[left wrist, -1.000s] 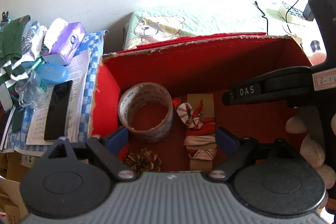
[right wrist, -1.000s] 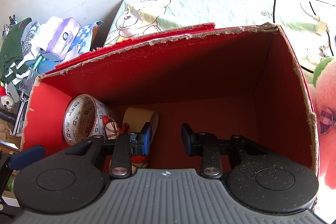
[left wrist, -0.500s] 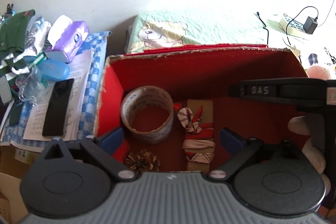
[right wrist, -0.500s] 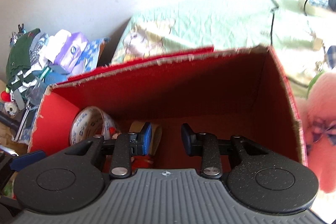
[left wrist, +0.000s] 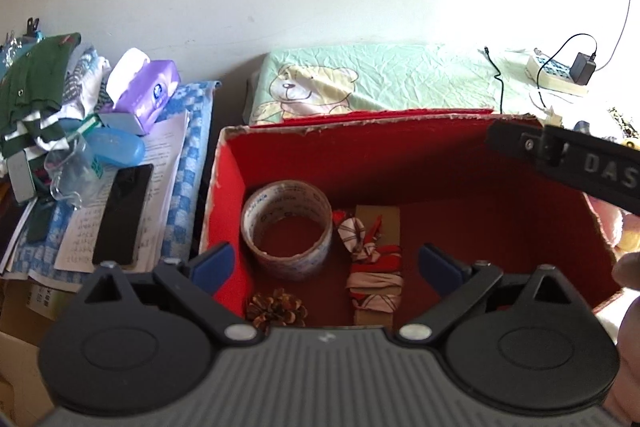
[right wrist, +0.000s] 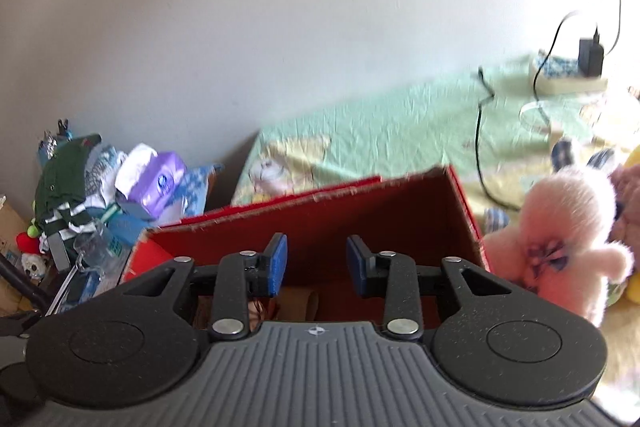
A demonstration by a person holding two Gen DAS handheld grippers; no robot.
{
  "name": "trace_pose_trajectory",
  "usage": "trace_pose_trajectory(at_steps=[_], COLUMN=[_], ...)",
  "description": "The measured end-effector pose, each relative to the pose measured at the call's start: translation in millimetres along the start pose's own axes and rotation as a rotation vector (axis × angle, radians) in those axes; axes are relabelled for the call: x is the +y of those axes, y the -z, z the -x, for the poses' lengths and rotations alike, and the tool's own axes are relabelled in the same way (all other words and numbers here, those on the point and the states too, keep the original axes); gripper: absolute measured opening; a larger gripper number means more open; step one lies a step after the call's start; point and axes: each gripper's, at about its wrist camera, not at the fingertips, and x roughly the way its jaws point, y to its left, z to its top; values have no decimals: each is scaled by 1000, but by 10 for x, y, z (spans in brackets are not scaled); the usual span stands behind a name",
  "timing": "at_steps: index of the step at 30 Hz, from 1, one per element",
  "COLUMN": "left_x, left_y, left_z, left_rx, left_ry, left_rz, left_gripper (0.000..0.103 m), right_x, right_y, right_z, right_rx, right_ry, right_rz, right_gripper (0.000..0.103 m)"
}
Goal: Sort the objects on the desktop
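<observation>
**Operator:** Red cardboard fills my left wrist view: the box (left wrist: 400,163) sits right under the left gripper (left wrist: 326,263), whose jaws stand spread about as wide as they go, clamping nothing. Between and below its pads I see the tape roll (left wrist: 287,227) upright toward the left pad, the cloth-wrapped card (left wrist: 374,263) nearer the right pad, and a pine cone (left wrist: 276,309) closest to the tool body. All three lie on the box floor. Compared with a second ago this view has barely lifted, and the jaws have eased a touch wider.

**Monitor:** And the other tool?

**Operator:** From the left camera, only the right tool's black arm crosses the upper right corner, above the box's far right wall. In the right wrist view, the right gripper (right wrist: 316,265) has tipped up and pulled back: a second ago its pads were down inside the box beside the card, now they hover over the near rim. Its jaws are opening, with nothing between them.

**Monitor:** Meaning?

**Operator:** I judge that drop finished; the card stays in the box. Next candidate looks like the pink plush toy (right wrist: 560,227), off to the right of the pads.
</observation>
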Motion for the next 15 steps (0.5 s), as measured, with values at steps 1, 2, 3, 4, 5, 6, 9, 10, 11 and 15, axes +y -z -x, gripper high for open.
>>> trace_pose_trajectory(at_steps=[1,2,3,4,5,6,9,10,11,15], left_x=[3,7,10,18,20,33,88,111,133,204], left_y=[6,14,23,32,39,49,81,96,115,197], left_z=[20,41,63,83,106,133,246,291,337,469], left_rx=[-2,-5,-8,-10,-10,-13,-27,-38,-49,-62], left_ry=[9,16,19,22,28,42,87,95,98,131], left_rz=[1,0,2,7,14,18,38,45,51,60], left_gripper=[99,99,99,99,99,99,99,99,99,102], right_x=[8,6,9,-1,-4,-13,-50,-60,-64,-79], right_y=[9,28,36,42,47,53,87,92,113,140], right_z=[66,121,172,204,241,274,391,431,484,657], right_rx=[-30,-58,-80,-95,-103,-108,-126,-133,-143,-139], right_ry=[5,13,19,25,29,30,30,30,27,-17], right_rz=[3,5,8,12,13,11,-11,-15,-14,-9], right_gripper=[58,65,67,67,69,70,74,75,77,76])
